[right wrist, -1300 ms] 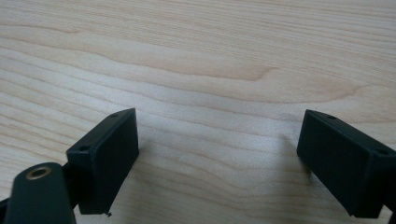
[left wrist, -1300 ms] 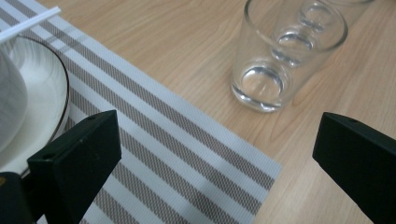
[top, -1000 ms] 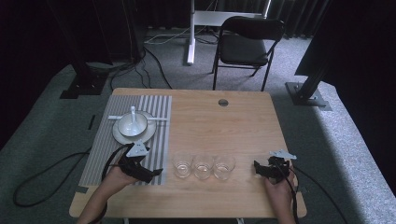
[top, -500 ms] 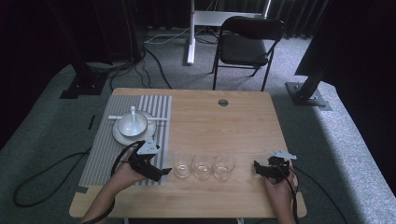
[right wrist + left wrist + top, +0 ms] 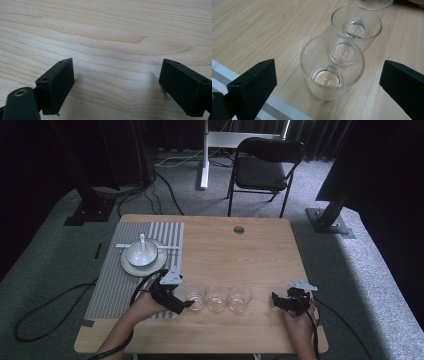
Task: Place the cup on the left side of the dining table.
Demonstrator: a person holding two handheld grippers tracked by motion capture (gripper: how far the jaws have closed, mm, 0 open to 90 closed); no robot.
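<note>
Left gripper, jaws wide, straddles the nearest glass without contact, second glass at its 1 o'clock; right gripper jaws wide over bare table

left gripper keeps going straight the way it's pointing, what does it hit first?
Most likely the nearest glass: it stands centred between the open jaws of the left gripper, apart from both. The middle glass sits right behind it in the same line.
</note>
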